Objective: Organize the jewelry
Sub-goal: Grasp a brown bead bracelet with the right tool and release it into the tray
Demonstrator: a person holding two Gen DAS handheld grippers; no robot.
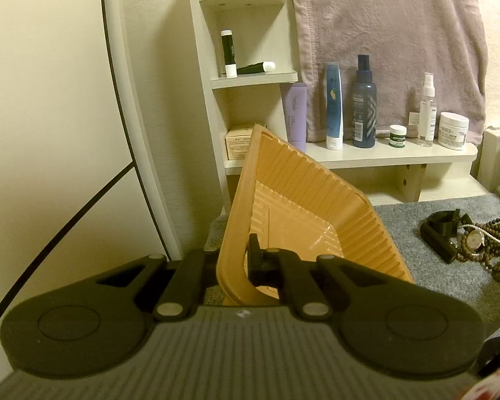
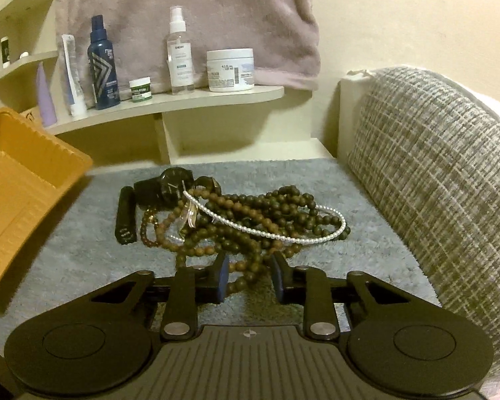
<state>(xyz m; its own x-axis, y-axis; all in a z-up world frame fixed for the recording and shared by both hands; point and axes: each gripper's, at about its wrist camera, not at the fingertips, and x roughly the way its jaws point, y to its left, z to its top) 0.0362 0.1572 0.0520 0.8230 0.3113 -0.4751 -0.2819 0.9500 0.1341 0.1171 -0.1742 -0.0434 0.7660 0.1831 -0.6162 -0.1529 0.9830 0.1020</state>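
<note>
Left gripper (image 1: 231, 263) is clamped on the orange tray's (image 1: 300, 200) rim, tilting it at frame centre. Right gripper (image 2: 248, 276) sits spread around brown beads (image 2: 250, 220), piled mid-frame on the grey mat (image 2: 83, 243), pads not pressing.

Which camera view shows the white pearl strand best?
The right wrist view: the white pearl strand lies near and central, looped over the brown bead necklaces. The left wrist view shows only a short piece near its right edge, small and far away.
</note>
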